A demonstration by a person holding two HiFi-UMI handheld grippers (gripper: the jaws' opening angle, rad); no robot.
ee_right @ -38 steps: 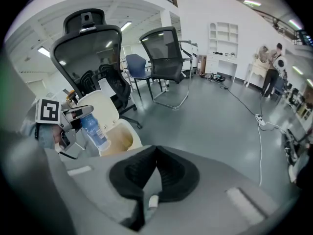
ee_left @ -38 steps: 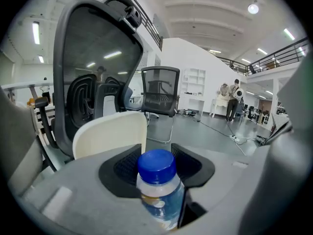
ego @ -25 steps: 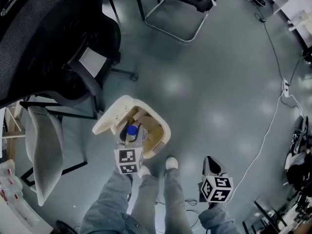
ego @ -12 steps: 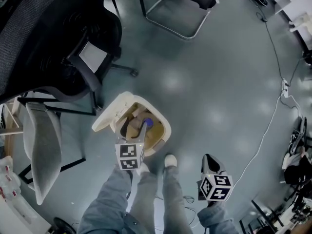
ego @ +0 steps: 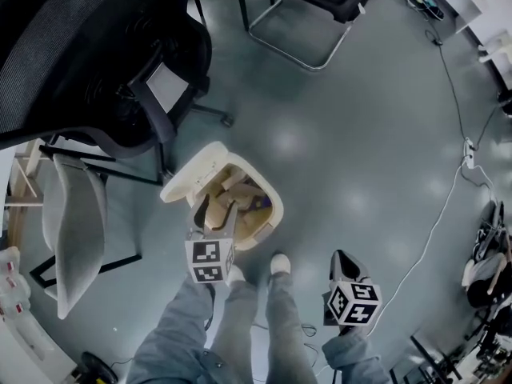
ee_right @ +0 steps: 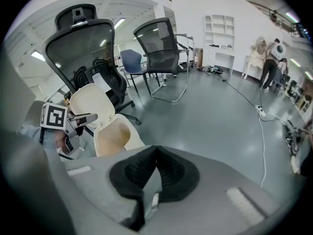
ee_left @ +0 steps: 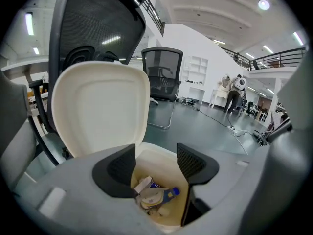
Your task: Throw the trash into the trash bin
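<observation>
The cream trash bin stands on the floor with its lid tipped back open. Inside it a crumpled plastic bottle with a blue cap lies on other scraps; its cap also shows in the head view. My left gripper hovers over the bin's near rim; its jaws have just been opening, and they stand open with nothing between them. My right gripper hangs to the right of the person's feet, shut and empty, away from the bin.
A large black mesh office chair crowds the bin's left side, with a grey chair below it. Another chair's frame stands at the back. A white cable runs along the right. The person's shoes are just before the bin.
The left gripper held the blue-capped bottle over the bin, then opened; the bottle dropped inside. The gripper drew back slightly toward the person. The right gripper stayed put.
</observation>
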